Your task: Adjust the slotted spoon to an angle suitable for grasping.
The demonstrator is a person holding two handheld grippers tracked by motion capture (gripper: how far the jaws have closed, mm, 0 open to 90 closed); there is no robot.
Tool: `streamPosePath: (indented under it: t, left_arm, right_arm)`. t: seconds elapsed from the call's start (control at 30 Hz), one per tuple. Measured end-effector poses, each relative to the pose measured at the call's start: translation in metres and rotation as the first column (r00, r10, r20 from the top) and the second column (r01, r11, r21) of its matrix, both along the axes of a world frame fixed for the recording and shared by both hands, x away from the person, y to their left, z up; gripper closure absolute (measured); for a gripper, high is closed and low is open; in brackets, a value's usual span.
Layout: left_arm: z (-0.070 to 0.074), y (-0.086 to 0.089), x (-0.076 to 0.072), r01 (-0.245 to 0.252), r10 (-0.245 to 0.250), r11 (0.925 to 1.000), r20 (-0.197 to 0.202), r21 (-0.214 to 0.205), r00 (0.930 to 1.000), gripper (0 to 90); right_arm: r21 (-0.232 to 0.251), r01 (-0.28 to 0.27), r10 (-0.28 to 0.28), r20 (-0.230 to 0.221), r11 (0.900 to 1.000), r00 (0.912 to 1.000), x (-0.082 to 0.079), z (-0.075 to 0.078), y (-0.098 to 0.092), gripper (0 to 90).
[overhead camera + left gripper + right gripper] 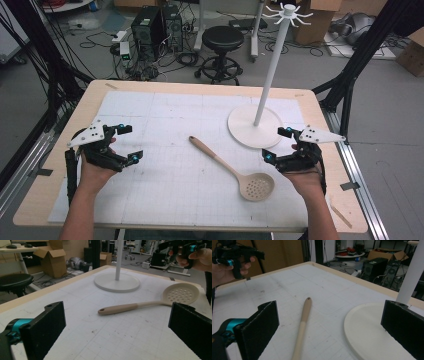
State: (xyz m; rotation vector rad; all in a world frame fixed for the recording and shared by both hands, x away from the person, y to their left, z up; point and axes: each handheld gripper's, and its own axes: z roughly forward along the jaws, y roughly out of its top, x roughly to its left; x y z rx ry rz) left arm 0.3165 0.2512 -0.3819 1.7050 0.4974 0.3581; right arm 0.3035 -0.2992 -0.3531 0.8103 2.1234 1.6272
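Counter: pale wood top covered by a white gridded mat, seen from above with the person's forearms entering from the bottom edge.

Slotted spoon: beige, lying flat on the mat near the middle of the counter — handle end pointing up-left, perforated bowl toward the lower right. It lies between the two tools, touched by neither. In the left gripper view the spoon lies crosswise ahead of the jaws, bowl to the right; in the right gripper view its handle runs up between the jaws.

Stand: white round base with an upright pole topped by hooks, on the right half of the mat, just beyond the spoon's handle and apart from it.

Left tool: held in the left hand over the left part of the mat — jaws spread wide, nothing between them.

Right tool: held in the right hand just beside the stand's base, jaws likewise spread and empty.

Background: a black stool, computer towers and cardboard boxes on the floor beyond the counter.
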Motion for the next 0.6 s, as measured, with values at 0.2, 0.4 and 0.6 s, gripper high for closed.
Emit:
streamPosePath:
  t: [0.2, 0.4, 0.6]
  left_arm:
    - [0.0002, 0.0003, -0.0003, -0.004, 0.004, 1.0000, -0.001, -0.001, 1.0000, 1.7]
    - [0.0003, 0.0006, -0.0008, 0.002, -0.002, 1.0000, 0.001, -0.001, 1.0000, 1.7]
    - [-0.0003, 0.0014, -0.0009, 0.006, -0.006, 1.0000, -0.001, -0.002, 1.0000, 1.7]
  right_arm:
    - [-0.005, 0.001, -0.001, 0.000, 1.0000, 1.0000, 0.0002, -0.0003, 0.0000, 0.5]
    - [-0.009, 0.003, -0.003, 0.003, 1.0000, 1.0000, -0.0015, 0.0011, 0.0011, 0.5]
    - [-0.015, 0.000, 0.000, -0.006, 0.9999, 1.0000, -0.0001, 0.0002, 0.0041, 0.5]
